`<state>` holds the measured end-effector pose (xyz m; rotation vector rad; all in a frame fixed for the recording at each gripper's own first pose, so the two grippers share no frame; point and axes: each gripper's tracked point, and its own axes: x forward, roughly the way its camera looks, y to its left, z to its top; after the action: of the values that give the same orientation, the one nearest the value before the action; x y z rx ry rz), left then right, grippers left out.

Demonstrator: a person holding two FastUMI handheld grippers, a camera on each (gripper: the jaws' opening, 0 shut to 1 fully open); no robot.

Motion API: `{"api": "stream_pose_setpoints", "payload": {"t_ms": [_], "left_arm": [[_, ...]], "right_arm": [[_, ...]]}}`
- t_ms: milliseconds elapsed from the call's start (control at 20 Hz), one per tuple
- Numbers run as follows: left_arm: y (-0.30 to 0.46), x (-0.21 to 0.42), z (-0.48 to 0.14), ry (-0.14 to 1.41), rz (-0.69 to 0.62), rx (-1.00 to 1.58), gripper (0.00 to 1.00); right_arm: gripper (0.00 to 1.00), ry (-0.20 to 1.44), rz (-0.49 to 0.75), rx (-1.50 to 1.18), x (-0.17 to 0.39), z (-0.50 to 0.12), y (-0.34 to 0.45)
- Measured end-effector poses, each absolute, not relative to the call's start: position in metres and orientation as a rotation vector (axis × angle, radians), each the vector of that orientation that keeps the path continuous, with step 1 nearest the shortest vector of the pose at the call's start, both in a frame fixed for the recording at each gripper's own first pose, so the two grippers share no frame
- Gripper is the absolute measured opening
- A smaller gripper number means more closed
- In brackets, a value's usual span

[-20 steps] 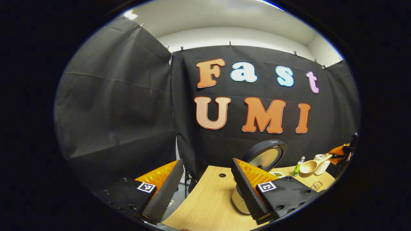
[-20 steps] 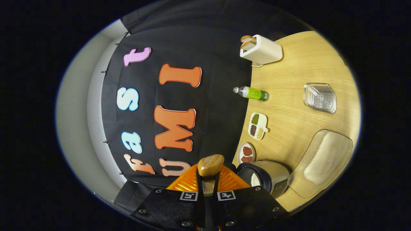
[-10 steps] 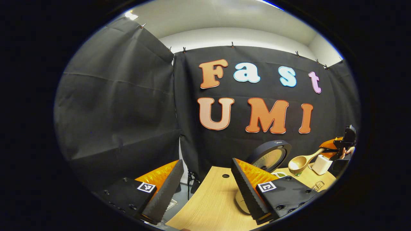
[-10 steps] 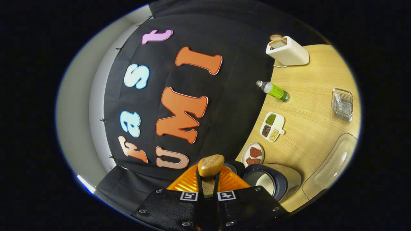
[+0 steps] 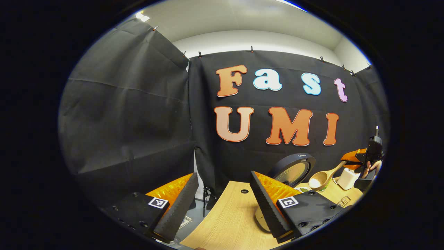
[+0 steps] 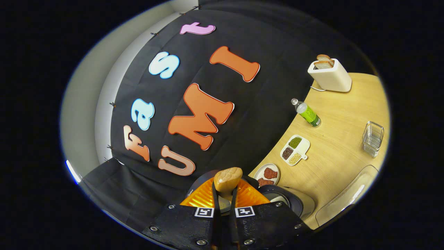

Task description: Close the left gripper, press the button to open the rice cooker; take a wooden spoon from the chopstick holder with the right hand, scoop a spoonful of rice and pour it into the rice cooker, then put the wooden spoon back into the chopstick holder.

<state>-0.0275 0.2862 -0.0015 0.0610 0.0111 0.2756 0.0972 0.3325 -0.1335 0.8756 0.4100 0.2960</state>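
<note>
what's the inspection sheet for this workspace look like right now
surface: wooden table, bare patches between items
job's things: rice cooker lid up; wooden spoon held above the table near it; chopstick holder standing alone
clutter: toaster with bread, green bottle, divided dish, plate, clear container
grippers: left gripper open, holding nothing; right gripper shut on the spoon handle
cables: thin cord by the toaster
surroundings: black cloth wall

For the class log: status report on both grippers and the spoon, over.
Left gripper open, idle. Right gripper shut on wooden spoon, bowl beside the open rice cooker. Nothing in the way.
</note>
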Motion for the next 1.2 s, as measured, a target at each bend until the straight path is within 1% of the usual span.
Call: {"api": "stream_pose_setpoints", "payload": {"t_ms": [50,450,500,550,850,900,1000,1200], "left_arm": [[0.287,-0.027,-0.001,0.012,0.277,0.061,1.0],[0.298,-0.029,0.003,0.003,0.294,0.052,1.0],[0.3,-0.03,0.004,0.001,0.296,0.053,0.98],[0.301,-0.03,0.005,0.0,0.297,0.053,1.0],[0.304,-0.032,0.003,0.001,0.297,0.07,1.0],[0.306,-0.033,0.003,0.001,0.299,0.074,0.97],[0.307,-0.034,0.002,0.001,0.298,0.077,0.99],[0.312,-0.035,0.003,-0.005,0.299,0.064,0.99]], "right_arm": [[0.08,0.4,0.305,0.855,0.098,-0.13,0.335],[0.08,0.338,0.344,0.663,0.099,-0.118,0.358],[0.08,0.329,0.348,0.637,0.099,-0.116,0.36],[0.08,0.318,0.352,0.61,0.099,-0.114,0.362],[0.08,0.256,0.383,0.46,0.093,-0.099,0.379],[0.08,0.256,0.387,0.434,0.091,-0.098,0.383],[0.08,0.25,0.4,0.38,0.087,-0.097,0.391],[0.08,0.231,0.427,0.301,0.083,-0.094,0.406]]}}
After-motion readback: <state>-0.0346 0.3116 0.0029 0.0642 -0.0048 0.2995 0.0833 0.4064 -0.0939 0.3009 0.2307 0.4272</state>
